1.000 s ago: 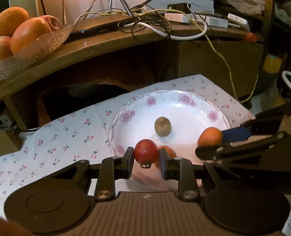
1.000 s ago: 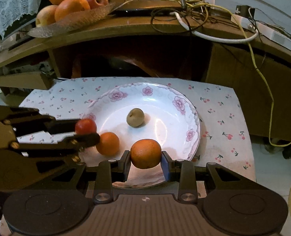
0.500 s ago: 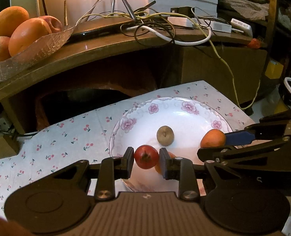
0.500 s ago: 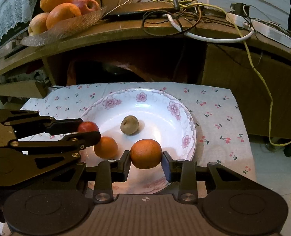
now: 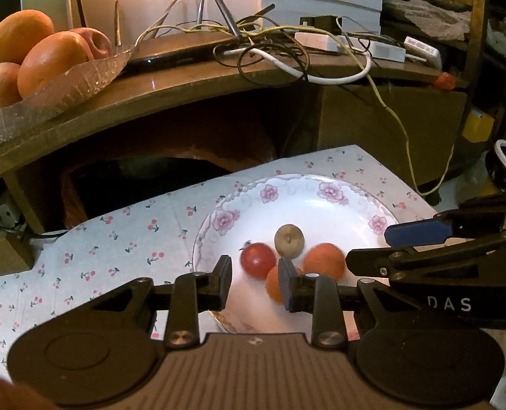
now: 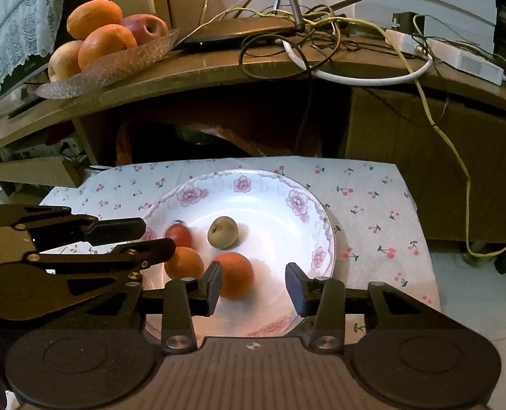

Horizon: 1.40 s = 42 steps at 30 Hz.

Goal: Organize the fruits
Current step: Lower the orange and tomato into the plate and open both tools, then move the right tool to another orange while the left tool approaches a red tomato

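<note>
A white flowered plate (image 5: 321, 184) (image 6: 246, 179) holds a red tomato (image 5: 258, 259) (image 6: 179, 234), a brown round fruit (image 5: 289, 241) (image 6: 223, 232), a small orange (image 5: 273, 288) (image 6: 184, 262) and a larger orange (image 5: 323, 261) (image 6: 236, 275). My left gripper (image 5: 254, 287) (image 6: 159, 235) hovers at the plate's near left; its jaws are opening and the tomato lies free just beyond them. My right gripper (image 6: 254, 285) (image 5: 367, 246) is also opening. The larger orange rests on the plate by its left finger, no longer pinched.
The plate sits on a cherry-print cloth (image 5: 123, 239). Behind it a wooden shelf (image 6: 219, 68) carries a glass dish (image 6: 116, 65) of oranges and apples, a flat black device and tangled cables (image 6: 321, 44). A yellow cable (image 6: 458, 171) hangs at the right.
Both grippers have let go. The tomato dropped from the left jaws and the larger orange from the right jaws onto the plate. The jaws stand wider than before.
</note>
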Motion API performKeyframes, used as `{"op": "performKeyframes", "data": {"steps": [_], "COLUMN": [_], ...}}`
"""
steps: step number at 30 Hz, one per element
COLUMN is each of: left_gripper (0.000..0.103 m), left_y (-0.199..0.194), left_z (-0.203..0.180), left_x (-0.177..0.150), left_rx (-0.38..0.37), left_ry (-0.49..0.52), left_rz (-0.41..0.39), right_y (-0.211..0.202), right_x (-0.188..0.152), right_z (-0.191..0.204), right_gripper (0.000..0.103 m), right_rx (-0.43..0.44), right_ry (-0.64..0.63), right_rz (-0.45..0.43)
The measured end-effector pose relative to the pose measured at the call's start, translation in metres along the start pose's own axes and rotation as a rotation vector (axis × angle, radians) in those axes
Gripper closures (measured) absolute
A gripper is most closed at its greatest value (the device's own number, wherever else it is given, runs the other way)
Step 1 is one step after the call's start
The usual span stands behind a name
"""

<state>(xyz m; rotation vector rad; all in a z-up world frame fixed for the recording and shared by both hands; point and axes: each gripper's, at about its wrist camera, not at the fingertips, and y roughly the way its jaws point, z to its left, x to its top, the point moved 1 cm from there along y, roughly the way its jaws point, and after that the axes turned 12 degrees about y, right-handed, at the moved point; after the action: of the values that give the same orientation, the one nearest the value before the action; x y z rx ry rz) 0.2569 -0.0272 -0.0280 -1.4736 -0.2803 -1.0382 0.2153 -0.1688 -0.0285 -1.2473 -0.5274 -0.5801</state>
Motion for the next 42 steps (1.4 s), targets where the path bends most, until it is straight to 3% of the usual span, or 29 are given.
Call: {"op": "performKeyframes", "data": {"steps": [19, 34, 42], "left_gripper": [0.067, 0.067, 0.066], "left_y": [-0.045, -0.093, -0.098], "left_z": [-0.001, 0.018, 0.021], "left_x": [-0.010, -0.069, -0.098], "left_rx": [0.031, 0.083, 0.061], "left_ry": [-0.009, -0.078, -0.079], "left_rz": [-0.018, 0.067, 0.119], "right_y": [-0.019, -0.032, -0.031], "right_x": [-0.007, -0.035, -0.055], "right_z": [0.007, 0.026, 0.038], "right_gripper": [0.059, 0.057, 0.056], "right_rx": [0.040, 0.106, 0.138], "right_ry": [-0.026, -0.107, -0.165], "right_rz": [0.003, 0.075, 0.141]}}
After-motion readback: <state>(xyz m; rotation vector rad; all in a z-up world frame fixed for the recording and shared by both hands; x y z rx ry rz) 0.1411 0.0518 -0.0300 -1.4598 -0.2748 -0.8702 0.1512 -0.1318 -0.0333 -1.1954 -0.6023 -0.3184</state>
